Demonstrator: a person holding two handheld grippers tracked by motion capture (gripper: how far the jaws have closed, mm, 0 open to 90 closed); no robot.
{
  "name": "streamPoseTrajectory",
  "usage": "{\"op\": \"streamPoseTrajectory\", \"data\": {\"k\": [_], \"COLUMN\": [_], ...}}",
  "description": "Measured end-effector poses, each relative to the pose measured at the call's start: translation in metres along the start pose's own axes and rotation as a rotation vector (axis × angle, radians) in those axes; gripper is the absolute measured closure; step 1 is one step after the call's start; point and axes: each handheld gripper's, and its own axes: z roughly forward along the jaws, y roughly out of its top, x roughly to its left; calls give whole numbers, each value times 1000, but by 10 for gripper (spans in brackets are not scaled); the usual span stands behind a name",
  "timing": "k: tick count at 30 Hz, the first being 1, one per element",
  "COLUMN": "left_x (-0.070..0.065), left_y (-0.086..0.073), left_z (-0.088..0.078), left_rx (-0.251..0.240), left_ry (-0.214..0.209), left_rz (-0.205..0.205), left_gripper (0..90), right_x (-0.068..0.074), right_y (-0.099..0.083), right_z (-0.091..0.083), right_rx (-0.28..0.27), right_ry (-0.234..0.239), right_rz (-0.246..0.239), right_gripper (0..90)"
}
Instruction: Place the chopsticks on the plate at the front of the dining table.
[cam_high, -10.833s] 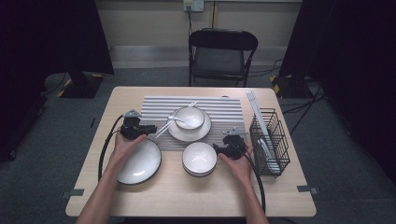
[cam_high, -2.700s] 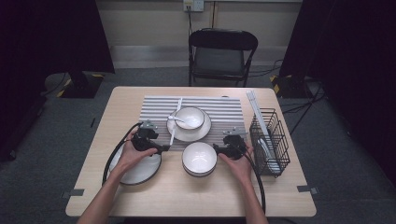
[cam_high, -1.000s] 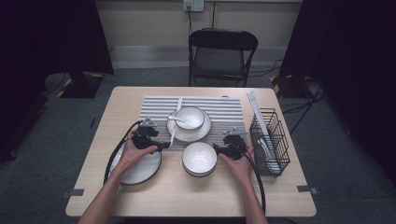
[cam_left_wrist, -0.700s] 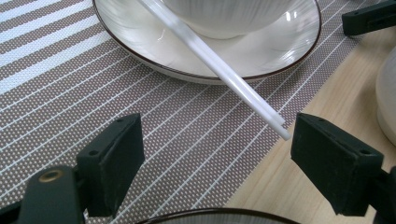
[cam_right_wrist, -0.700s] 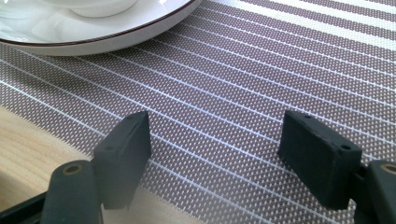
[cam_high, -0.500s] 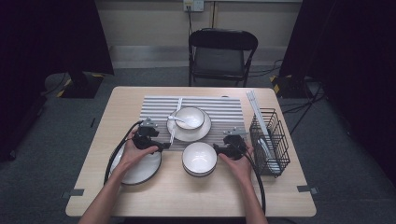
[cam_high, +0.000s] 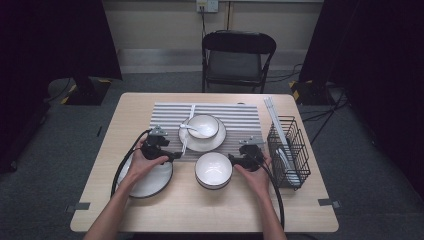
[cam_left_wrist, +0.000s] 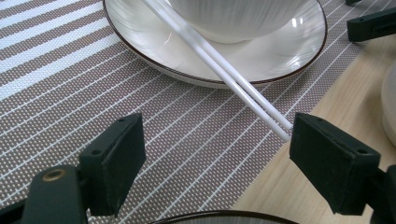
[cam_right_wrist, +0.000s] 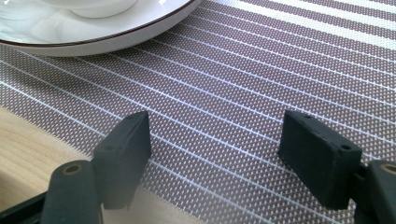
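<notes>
Landmark: striped placemat (cam_high: 207, 117) mid-bench (cam_high: 100, 200).

Left gripper (cam_left_wrist: 215, 154): wide, holding nothing. It sits at the placemat's near-left edge, low over the weave. The white chopsticks (cam_left_wrist: 219, 60) are the thing in reach: the pair lies on the placemat with near tips just inside the right jaw, not touching it, far end running up onto the rim of the saucer plate (cam_left_wrist: 140, 46) (brown-edged, bowl (cam_left_wrist: 233, 18) on top). In the high view the left gripper (cam_high: 172, 156) is between the placemat's left front corner and the empty plate (cam_high: 145, 182) on the bare bench, hand over that plate's far rim.

Right gripper (cam_right_wrist: 215, 154): also wide, nothing between the jaws. It hovers at the placemat's near-right edge, with mat weave under the gap and wood at bottom left. High view puts it (cam_high: 233, 160) just right of the white bowl (cam_high: 213, 169) off the placemat's front edge; contact with that bowl can't be told. Wire rack (cam_high: 287, 150) stands right of the placemat.
</notes>
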Motion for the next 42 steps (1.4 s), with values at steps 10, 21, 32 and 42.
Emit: {"op": "streamPoseTrajectory", "data": {"k": [10,21,32,42], "left_x": [-1,1,2,2], "left_y": [3,0,1,1], "left_z": [3,-1,1,6], "left_rx": [-10,6,-25,8], "left_ry": [9,8,16,46], "left_rz": [16,-1,-11,4], "left_gripper": [178,175,184,197], "right_x": [0,0,0,0], "right_y": [0,0,0,0], "right_z": [0,0,0,0], "right_rx": [0,0,0,0], "right_ry": [-1,-2,0,2], "right_rz": [-2,-2,0,3], "right_gripper": [244,244,244,244]}}
